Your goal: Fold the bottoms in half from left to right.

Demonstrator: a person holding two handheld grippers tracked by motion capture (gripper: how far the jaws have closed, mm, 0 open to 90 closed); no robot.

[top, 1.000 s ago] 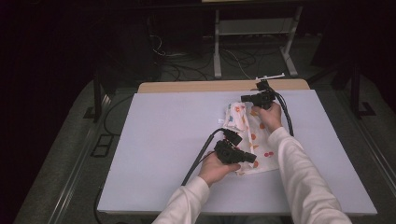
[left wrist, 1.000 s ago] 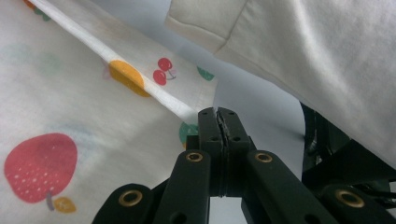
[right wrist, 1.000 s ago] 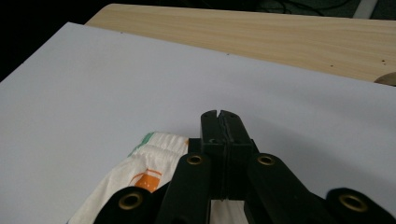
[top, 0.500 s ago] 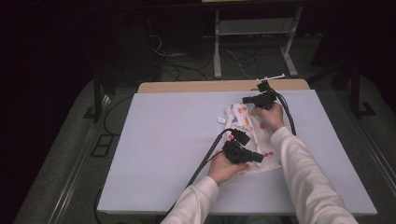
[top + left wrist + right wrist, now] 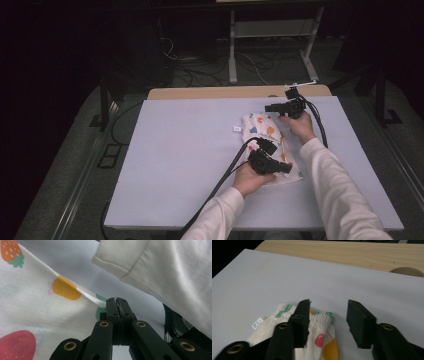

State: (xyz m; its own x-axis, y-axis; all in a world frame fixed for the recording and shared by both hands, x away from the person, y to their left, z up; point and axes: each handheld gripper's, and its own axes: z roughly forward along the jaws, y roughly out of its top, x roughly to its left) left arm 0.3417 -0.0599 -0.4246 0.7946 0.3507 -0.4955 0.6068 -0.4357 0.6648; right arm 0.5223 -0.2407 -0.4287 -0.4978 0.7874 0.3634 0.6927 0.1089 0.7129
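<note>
Work surface: a pale lilac-grey mat (image 5: 190, 165) covers the table; a strip of bare wooden tabletop (image 5: 210, 92) shows along the far edge. The surrounding room is dark, with grey floor, loose cables and a white metal stand (image 5: 235, 45) beyond the table.

Workpiece: a small white fruit-print garment (image 5: 272, 134) lies on the right half of the mat, its elastic waistband toward the far edge. A white care label (image 5: 257, 322) projects from its left side.

Left gripper (image 5: 287, 169): at the garment's near right corner, jaws fully closed, pinching the fabric edge (image 5: 100, 301) between the tips. A white sleeve (image 5: 162, 272) lies just beyond it.

Right gripper (image 5: 269, 107): at the far end of the garment, just above the waistband (image 5: 322, 318). Jaws have just been opening and stand roughly half apart; the waistband lies below and between them, unpressed.

Clearances: the left half of the mat is bare. The garment lies near the mat's right edge, well apart from the far and near edges
</note>
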